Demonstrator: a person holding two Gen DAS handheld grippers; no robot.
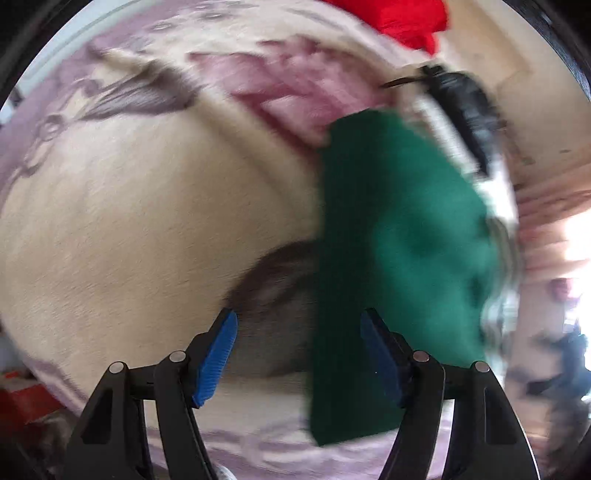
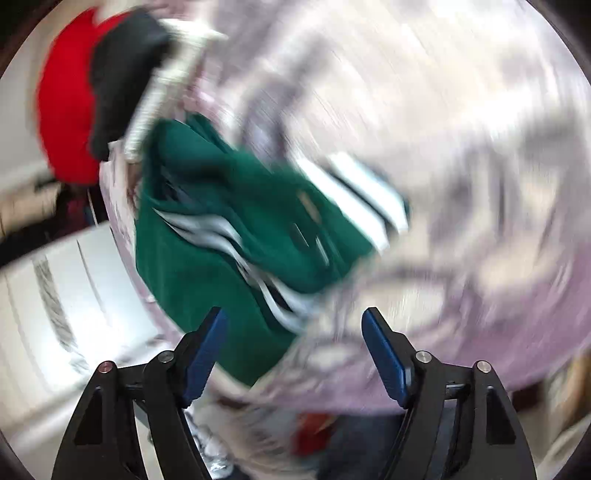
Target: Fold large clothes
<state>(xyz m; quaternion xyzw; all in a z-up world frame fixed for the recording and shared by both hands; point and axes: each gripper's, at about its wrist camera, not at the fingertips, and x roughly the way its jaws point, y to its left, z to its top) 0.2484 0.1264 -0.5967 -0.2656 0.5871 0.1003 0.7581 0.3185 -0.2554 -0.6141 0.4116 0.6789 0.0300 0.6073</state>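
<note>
Patterned lilac bedspread under my grippers — left gripper and right gripper both wide, holding nothing — green striped jacket folded nearby.

This looks like a bedroom in a home: a bed spread with a cream and lilac patterned blanket carries loose clothes, a green garment and a red one near its edge.
</note>
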